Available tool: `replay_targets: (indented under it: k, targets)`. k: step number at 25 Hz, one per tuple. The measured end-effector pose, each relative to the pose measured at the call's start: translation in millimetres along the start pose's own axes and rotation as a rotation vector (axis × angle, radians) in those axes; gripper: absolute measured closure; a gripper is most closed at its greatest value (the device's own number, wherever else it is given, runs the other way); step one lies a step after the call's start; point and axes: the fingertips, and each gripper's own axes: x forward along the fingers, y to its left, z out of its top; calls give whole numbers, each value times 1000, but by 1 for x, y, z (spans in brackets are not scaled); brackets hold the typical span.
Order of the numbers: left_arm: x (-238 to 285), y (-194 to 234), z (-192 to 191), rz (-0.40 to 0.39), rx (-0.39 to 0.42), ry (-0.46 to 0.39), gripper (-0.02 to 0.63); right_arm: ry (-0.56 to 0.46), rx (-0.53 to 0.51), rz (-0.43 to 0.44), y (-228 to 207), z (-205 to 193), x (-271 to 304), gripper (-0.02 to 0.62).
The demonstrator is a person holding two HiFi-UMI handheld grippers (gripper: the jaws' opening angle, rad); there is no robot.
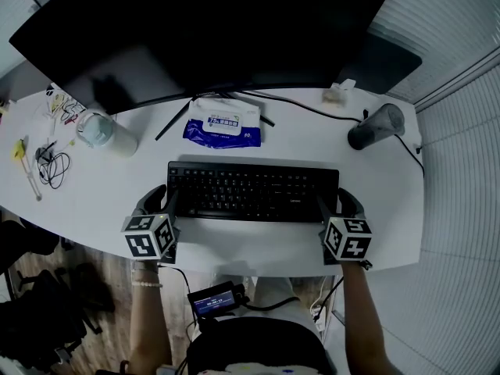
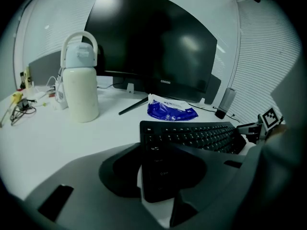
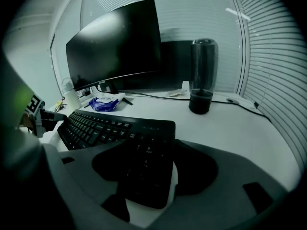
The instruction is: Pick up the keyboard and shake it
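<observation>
An office: a white desk (image 1: pixel 94 198) bearing a wide monitor (image 1: pixel 211 30) and keyboard (image 1: pixel 250 190), beside window blinds (image 3: pixel 276 56).

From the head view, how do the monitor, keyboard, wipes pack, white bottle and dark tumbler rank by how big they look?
1. monitor
2. keyboard
3. wipes pack
4. white bottle and dark tumbler: these look about alike, so I leave them unranked.

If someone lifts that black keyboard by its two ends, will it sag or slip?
The keyboard looks like a flat, rigid slab, so it will probably stay straight rather than sag. It is thin, so likely light for its length. Its smooth edges might slip; the left gripper and right gripper at its ends should steady it.
</observation>
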Motion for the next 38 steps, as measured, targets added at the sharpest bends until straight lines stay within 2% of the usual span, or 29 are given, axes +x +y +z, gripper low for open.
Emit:
replay_targets:
  k: [1, 2, 5, 7, 12, 15, 24, 29, 34, 38]
  targets:
    - [-5, 2, 4, 24, 12, -22, 498, -13, -7, -17, 0, 2, -3, 329]
    - [-10, 3, 8, 43, 20, -45, 541, -29, -6, -34, 0, 6, -6, 384]
    - [-24, -4, 19, 55, 36, -102, 579, -87, 6, -71, 1, 19, -18, 503]
    - [-32, -16, 28, 46, 62, -128, 583, -124, 3, -75, 4, 27, -27, 535]
    - [-53, -49, 55, 5, 108, -211, 589, -196, -116, -43, 27, 49, -49, 548]
    - [-67, -71, 72, -23, 156, -263, 589, -247, -152, -5, 44, 63, -66, 548]
    - [-107, -125, 108, -122, 227, -353, 589, -398, -150, 83, 80, 106, -120, 551]
    - [-126, -148, 122, -146, 295, -412, 589, -475, -118, 123, 88, 128, -148, 551]
    - [-142, -165, 132, -172, 316, -454, 589, -520, -123, 159, 93, 142, -170, 551]
    - [-151, -176, 139, -186, 288, -464, 589, -525, -154, 161, 96, 147, -179, 551]
